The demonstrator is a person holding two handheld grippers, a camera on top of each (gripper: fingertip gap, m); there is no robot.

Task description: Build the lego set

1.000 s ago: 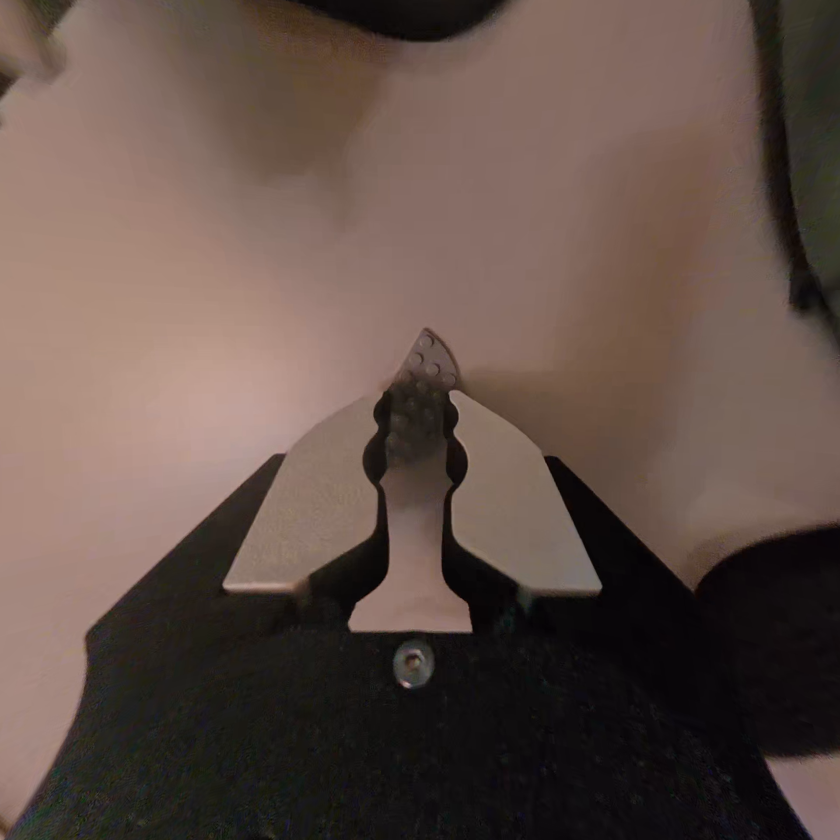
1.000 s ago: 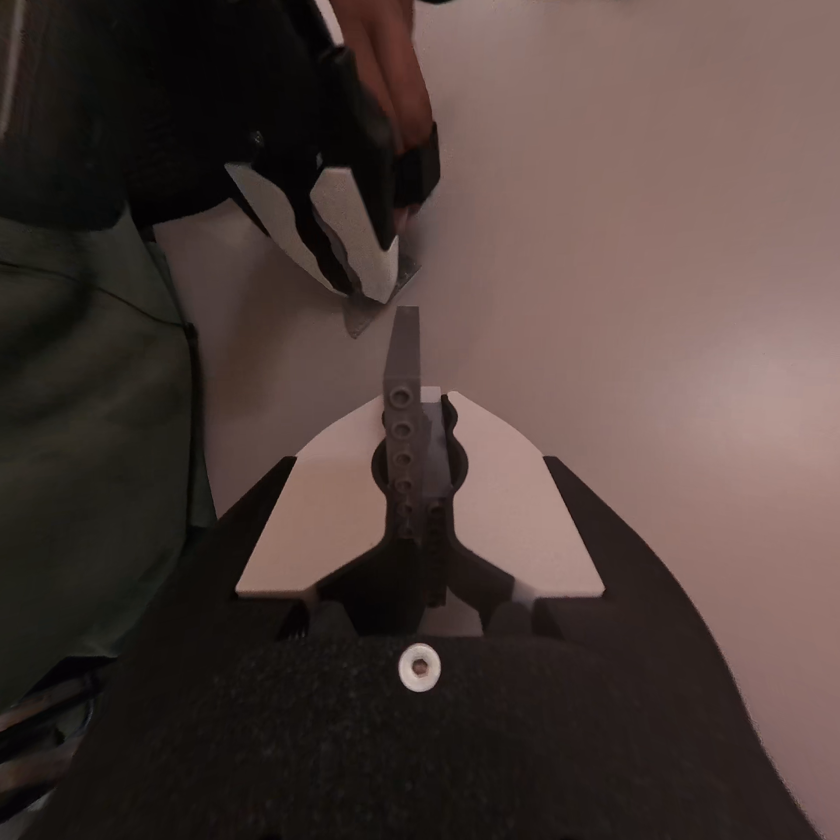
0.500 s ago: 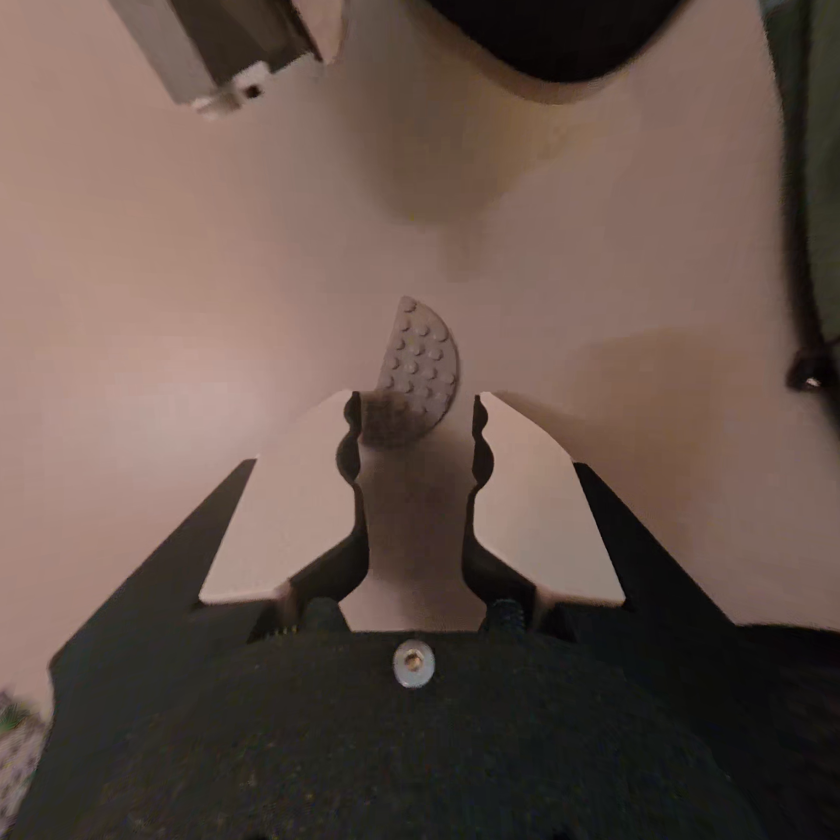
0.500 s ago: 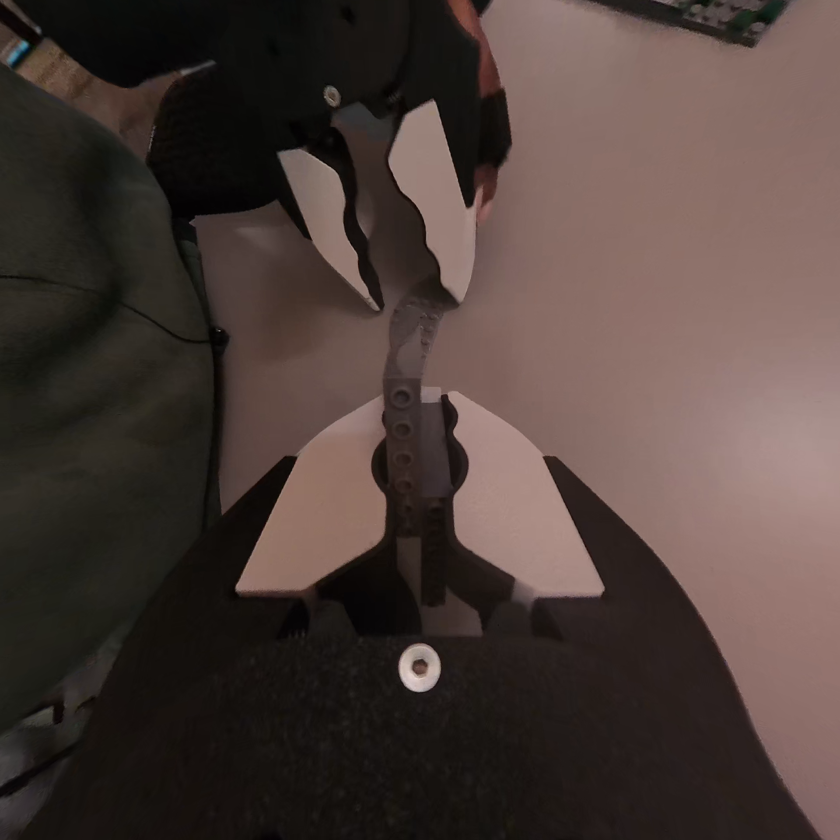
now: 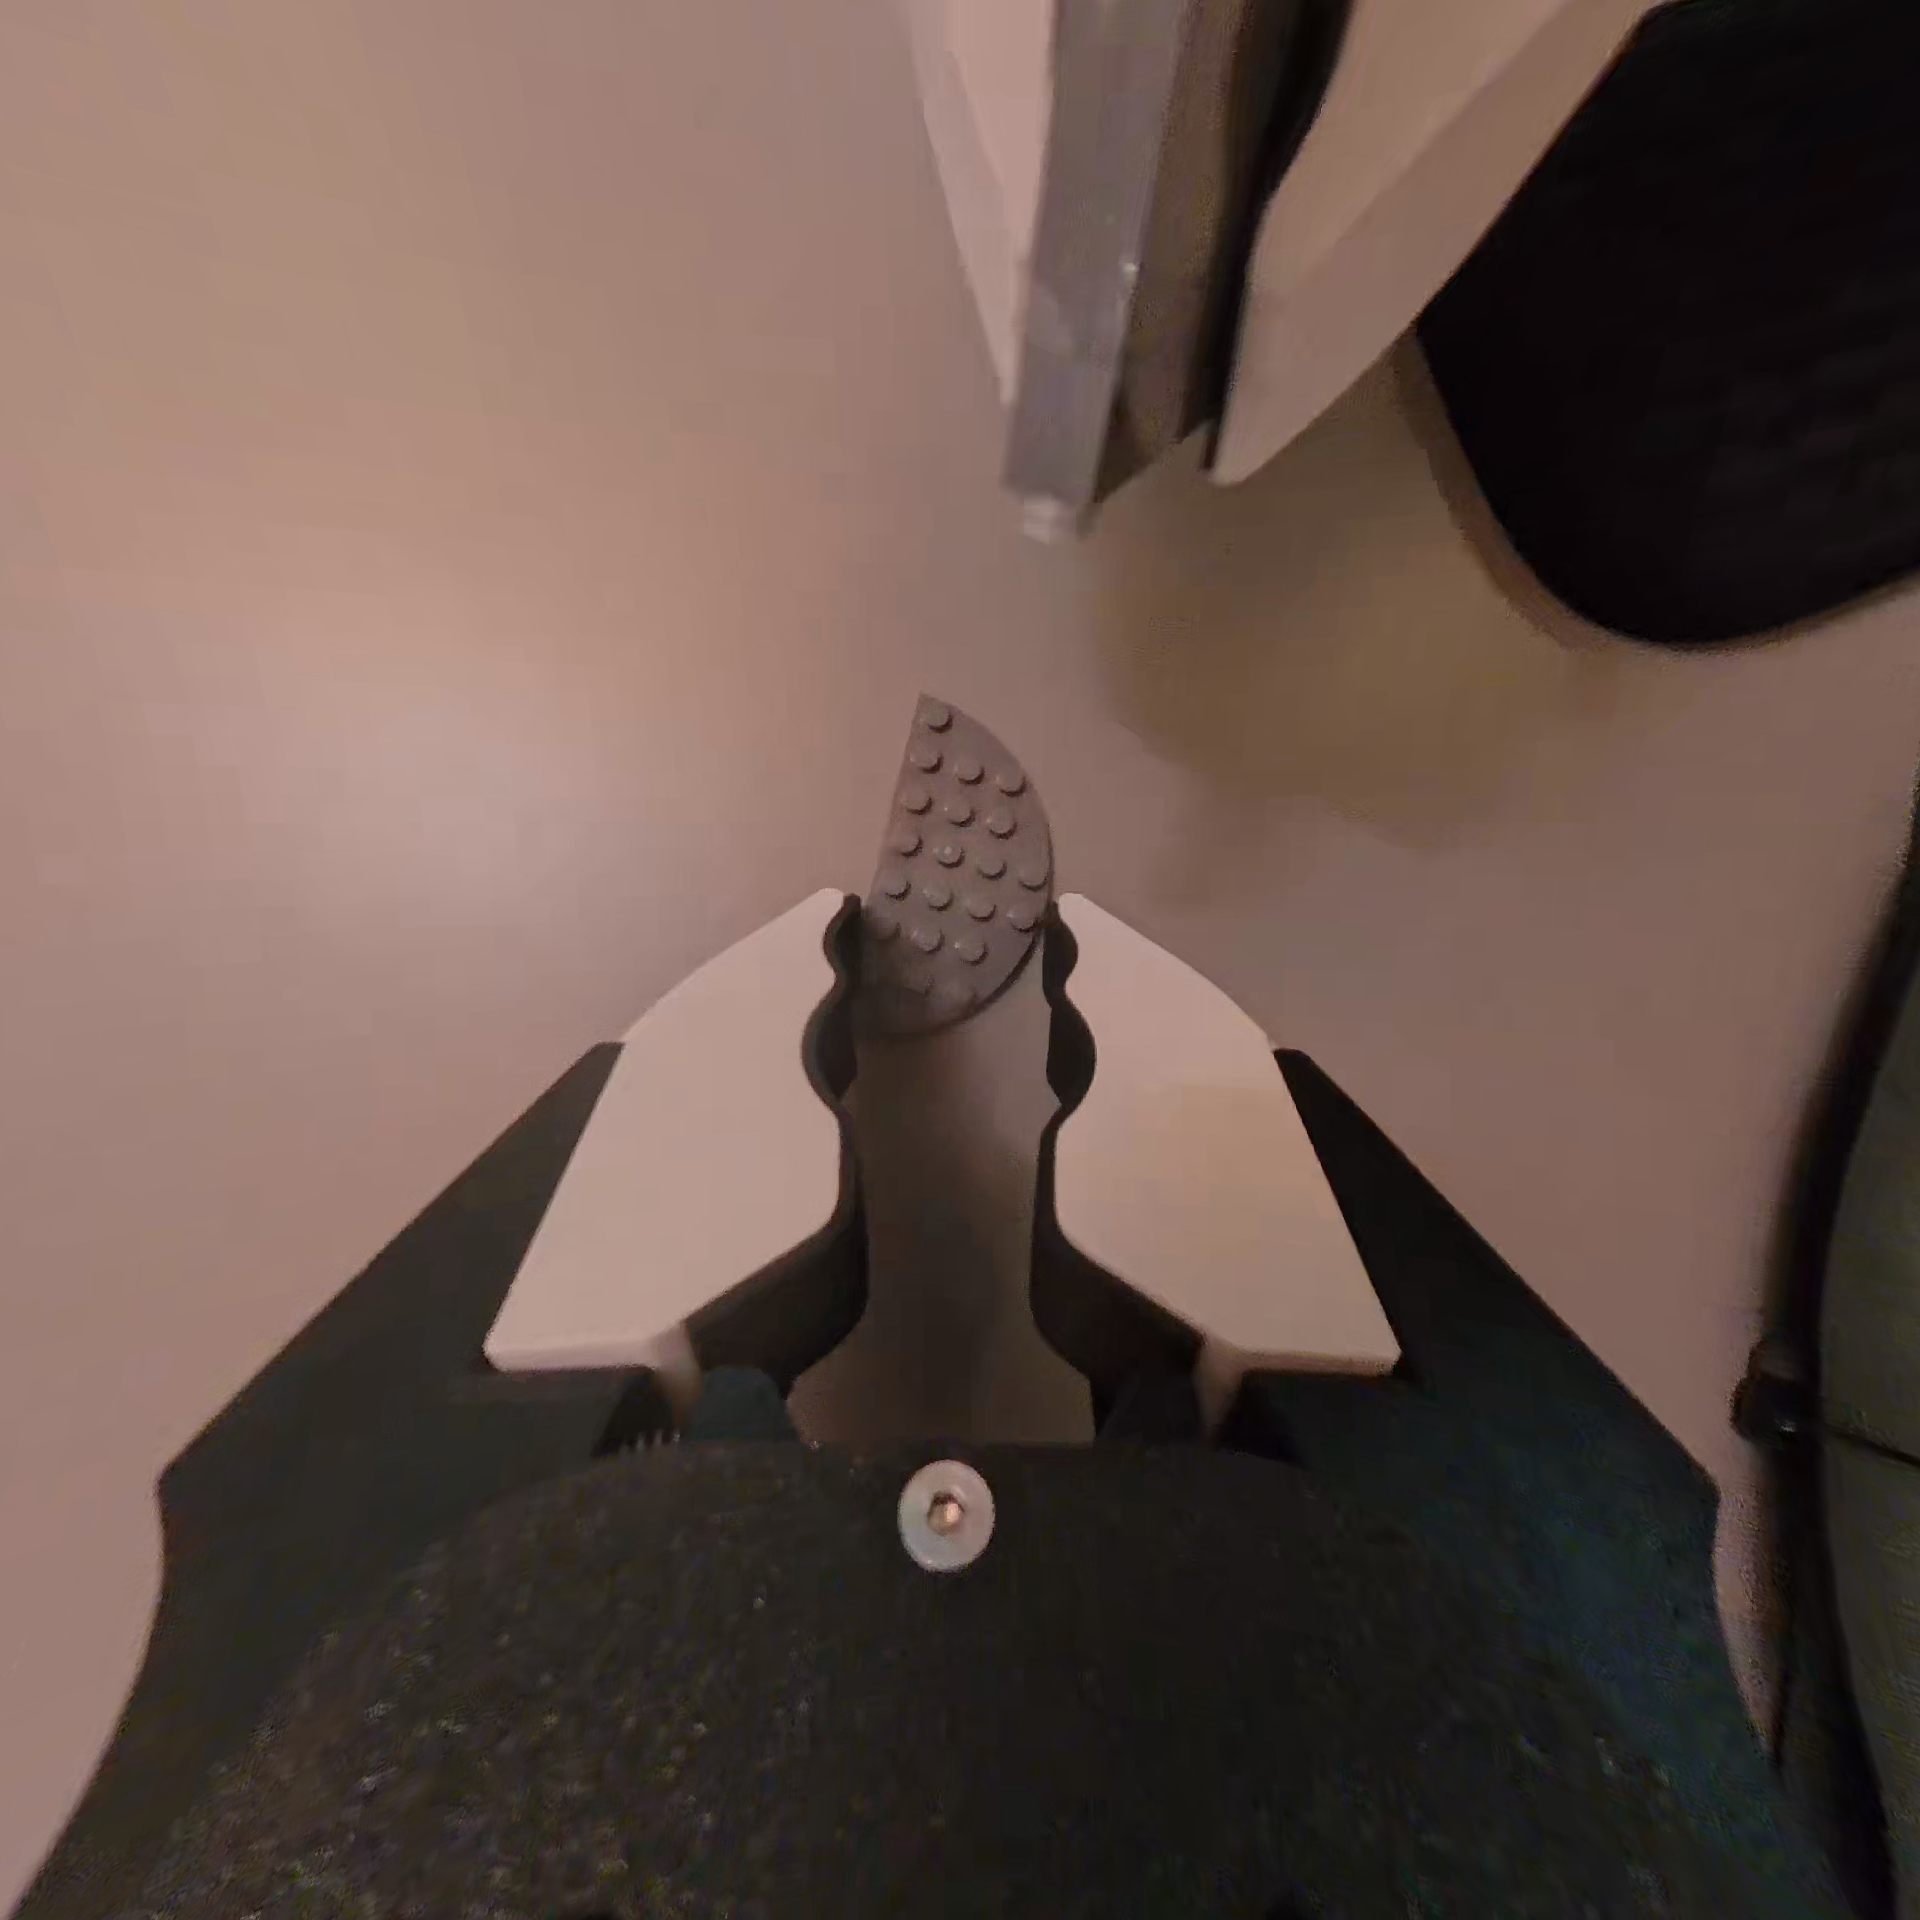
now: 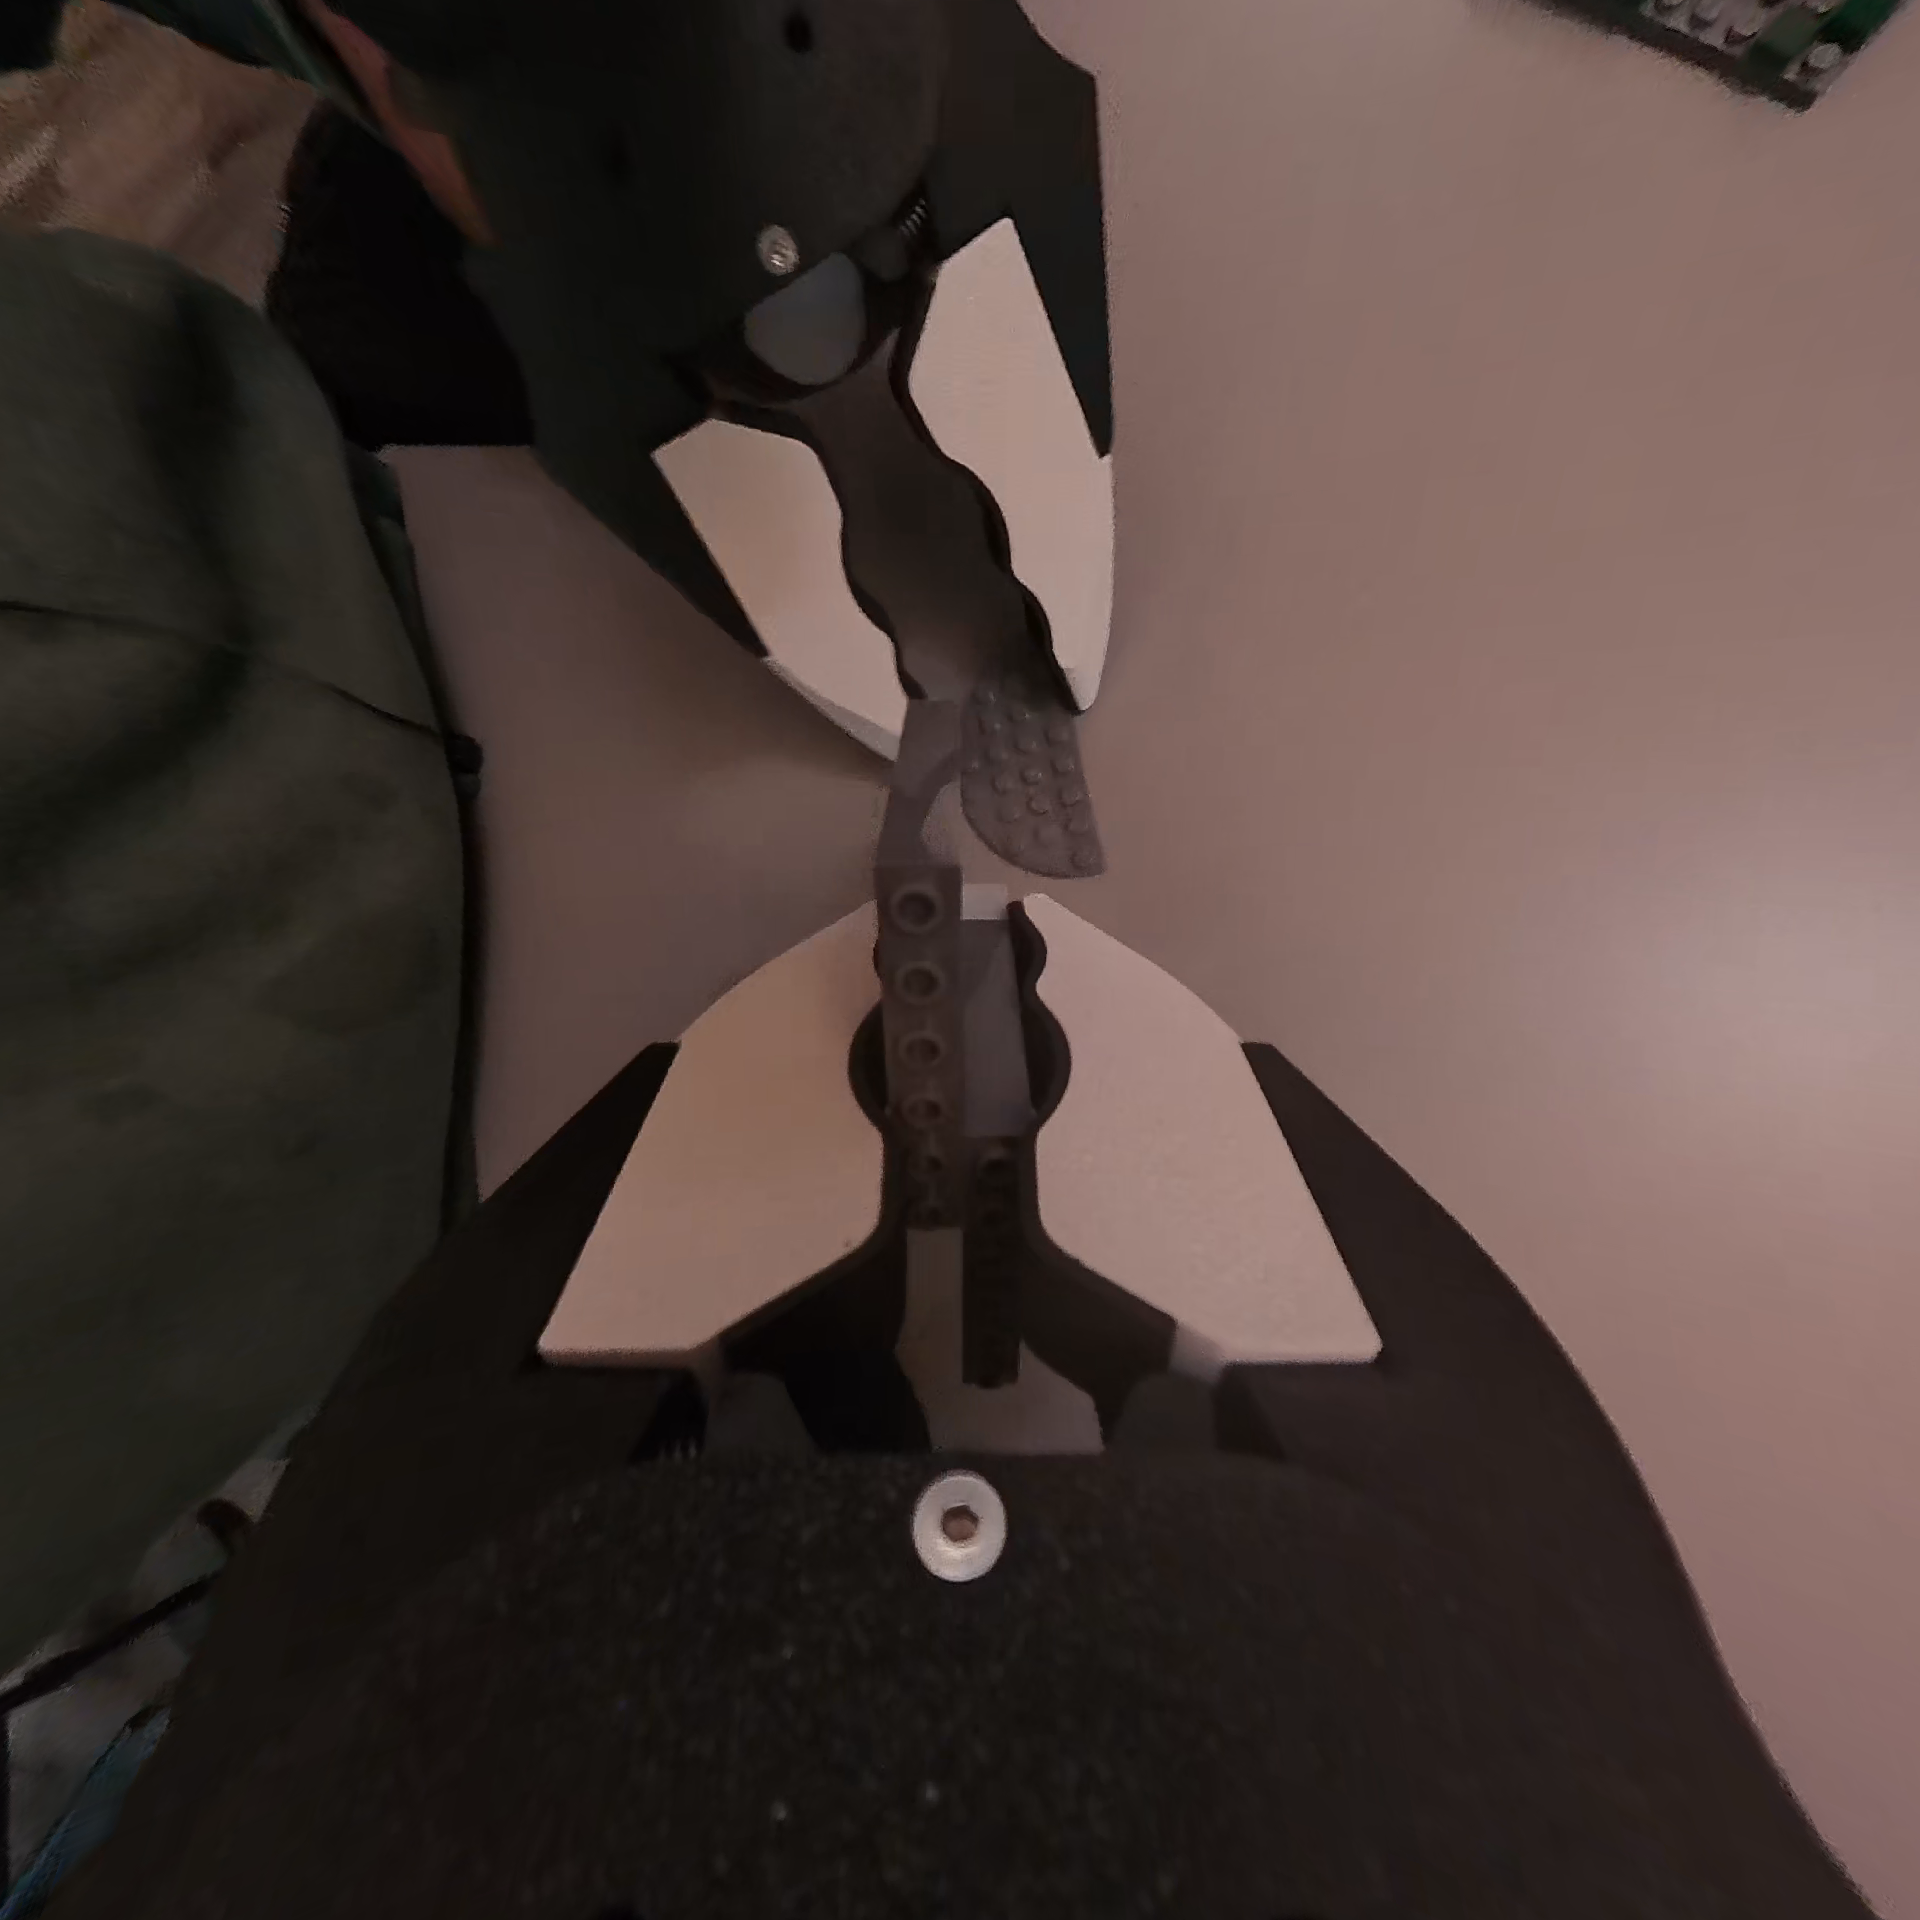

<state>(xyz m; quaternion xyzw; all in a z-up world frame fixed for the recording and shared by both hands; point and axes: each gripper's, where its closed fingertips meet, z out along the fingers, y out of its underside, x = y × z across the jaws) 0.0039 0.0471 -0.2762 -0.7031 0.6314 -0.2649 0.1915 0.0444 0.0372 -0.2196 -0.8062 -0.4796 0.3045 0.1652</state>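
Left gripper [image 5: 956, 914] stands with its jaws parted around the near end of a grey half-round studded plate [image 5: 961, 873] that seems to rest flat on the pale table [image 5: 416, 623], apparently lined up for a grip. Right gripper [image 6: 961, 909] is clamped on a grey holed beam [image 6: 920, 997], held edge-up and pointed at the plate, probably so the 2 pieces can be joined.

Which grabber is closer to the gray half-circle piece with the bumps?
Left. The left gripper has the half-round plate between its open fingertips. The right gripper, shut on the gray beam assembly, sits opposite, just short of the plate.
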